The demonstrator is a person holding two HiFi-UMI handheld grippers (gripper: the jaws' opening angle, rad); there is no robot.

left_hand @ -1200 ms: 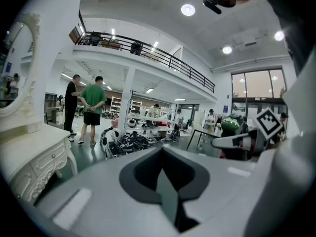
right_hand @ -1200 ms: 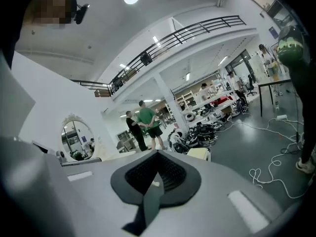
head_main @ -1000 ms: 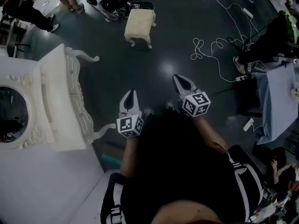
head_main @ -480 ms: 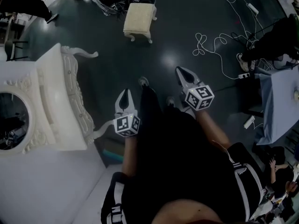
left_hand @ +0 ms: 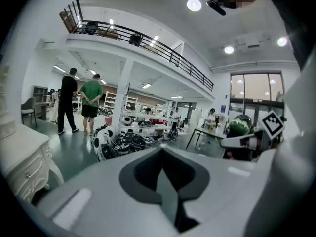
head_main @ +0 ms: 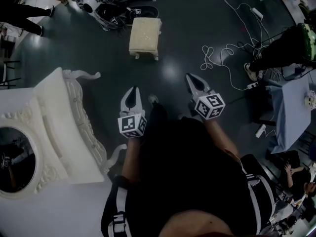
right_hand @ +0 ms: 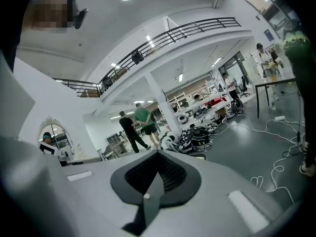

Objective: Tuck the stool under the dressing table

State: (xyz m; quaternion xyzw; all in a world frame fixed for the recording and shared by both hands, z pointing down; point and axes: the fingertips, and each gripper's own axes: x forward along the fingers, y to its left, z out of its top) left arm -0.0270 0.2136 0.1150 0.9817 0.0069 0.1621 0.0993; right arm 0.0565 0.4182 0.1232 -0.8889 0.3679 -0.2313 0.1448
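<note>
Room: a large hall with a dark, glossy floor (head_main: pixel 173 43) and a railed balcony (left_hand: pixel 143 38) overhead.
Background: a pile of black-and-white gear (head_main: pixel 111 4) lies at the far side; a white cable (head_main: pixel 219 53) loops across the floor at the right.
Dressing table: the white dressing table (head_main: pixel 59 127) with curved legs stands at the left, its oval mirror (head_main: pixel 17 164) beside it.
Stool: the cream stool (head_main: pixel 144 33) stands upright on the floor, well apart from the dressing table and just beside the gear pile.
Left gripper: the left gripper (head_main: pixel 132 89) has its jaws pressed together on nothing and points toward the stool, well short of it.
Right gripper: the right gripper (head_main: pixel 189 77) is likewise closed and empty, level with the left one.
</note>
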